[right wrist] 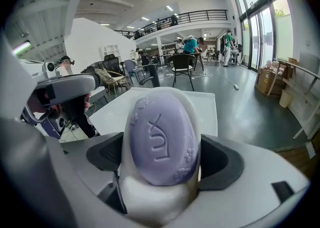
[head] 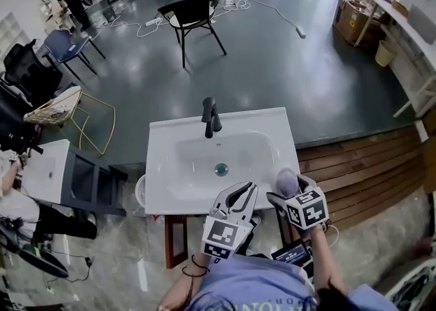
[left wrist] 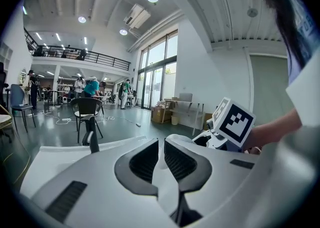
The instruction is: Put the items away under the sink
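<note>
Soap (right wrist: 162,137): purple oval bar with embossed lettering, sitting in a white soap dish (right wrist: 155,199). Right gripper (right wrist: 162,164) is clamped on the pair, one jaw on each side, with the dark pads pressing on the dish walls. The bar stands on edge with its embossed face toward the gripper camera and tilts slightly back.

Head view: the soap (head: 287,182) is held in the air over the front right corner of the counter (head: 167,166). It touches neither the counter nor the basin. The marker cube (head: 306,209) on the right gripper is just behind it, toward the person.

Left gripper (head: 251,185): jaws closed against each other, nothing between them. Its own view confirms this, with the pads together and only a thin seam between them at the tips (left wrist: 161,144). It hangs over the front edge of the counter near the middle, just left of the right gripper, and the two are close but not touching. The right gripper's marker cube (left wrist: 234,119) shows to the right in the left gripper view.

Counter: white top with a built-in basin (head: 218,149), a drain (head: 221,170) at the centre and a black faucet (head: 210,117) at the back edge. Part of a brown frame (head: 176,238) shows below the front left corner. I can't tell what is under the sink from these views.

Surroundings: a black chair (head: 191,16) stands well behind the counter on the grey floor, and wooden decking (head: 361,166) lies to the right.
</note>
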{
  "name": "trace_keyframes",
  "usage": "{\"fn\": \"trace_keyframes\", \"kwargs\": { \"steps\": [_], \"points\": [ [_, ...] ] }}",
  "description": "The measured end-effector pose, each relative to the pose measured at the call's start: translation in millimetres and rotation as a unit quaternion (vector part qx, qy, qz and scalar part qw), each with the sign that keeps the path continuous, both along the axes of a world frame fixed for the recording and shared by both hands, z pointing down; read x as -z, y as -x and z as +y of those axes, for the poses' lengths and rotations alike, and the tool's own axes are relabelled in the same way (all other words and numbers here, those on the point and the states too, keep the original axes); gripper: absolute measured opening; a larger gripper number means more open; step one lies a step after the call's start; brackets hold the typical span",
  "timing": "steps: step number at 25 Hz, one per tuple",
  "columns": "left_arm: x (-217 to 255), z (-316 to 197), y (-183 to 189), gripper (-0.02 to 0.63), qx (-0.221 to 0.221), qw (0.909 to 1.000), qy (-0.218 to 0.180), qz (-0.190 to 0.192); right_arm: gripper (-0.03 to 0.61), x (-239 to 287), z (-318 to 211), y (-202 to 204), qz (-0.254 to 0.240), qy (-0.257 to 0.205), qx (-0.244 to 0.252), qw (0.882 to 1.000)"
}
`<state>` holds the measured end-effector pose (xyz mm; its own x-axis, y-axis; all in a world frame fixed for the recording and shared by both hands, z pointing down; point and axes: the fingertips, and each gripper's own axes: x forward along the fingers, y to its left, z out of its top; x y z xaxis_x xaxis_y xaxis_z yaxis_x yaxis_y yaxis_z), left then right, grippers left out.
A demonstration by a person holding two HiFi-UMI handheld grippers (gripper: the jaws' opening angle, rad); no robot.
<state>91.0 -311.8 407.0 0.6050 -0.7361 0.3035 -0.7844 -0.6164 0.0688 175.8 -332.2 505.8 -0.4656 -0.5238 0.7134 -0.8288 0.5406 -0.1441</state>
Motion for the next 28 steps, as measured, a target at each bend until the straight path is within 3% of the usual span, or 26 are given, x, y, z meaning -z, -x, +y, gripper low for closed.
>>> {"fn": "trace_keyframes", "kwargs": {
  "steps": [17,28],
  "points": [
    [3.9,136.5,6.5,0.034,0.011,0.9999,-0.005,-0.006,0.445,22.7,125.7,7.6,-0.011,-0.027,0.007,1.000],
    [-0.4,196.5,11.9,0.034,0.006,0.9996,-0.002,-0.027,0.445,24.5,173.2,21.6,-0.026,-0.032,0.011,0.999]
  ]
}}
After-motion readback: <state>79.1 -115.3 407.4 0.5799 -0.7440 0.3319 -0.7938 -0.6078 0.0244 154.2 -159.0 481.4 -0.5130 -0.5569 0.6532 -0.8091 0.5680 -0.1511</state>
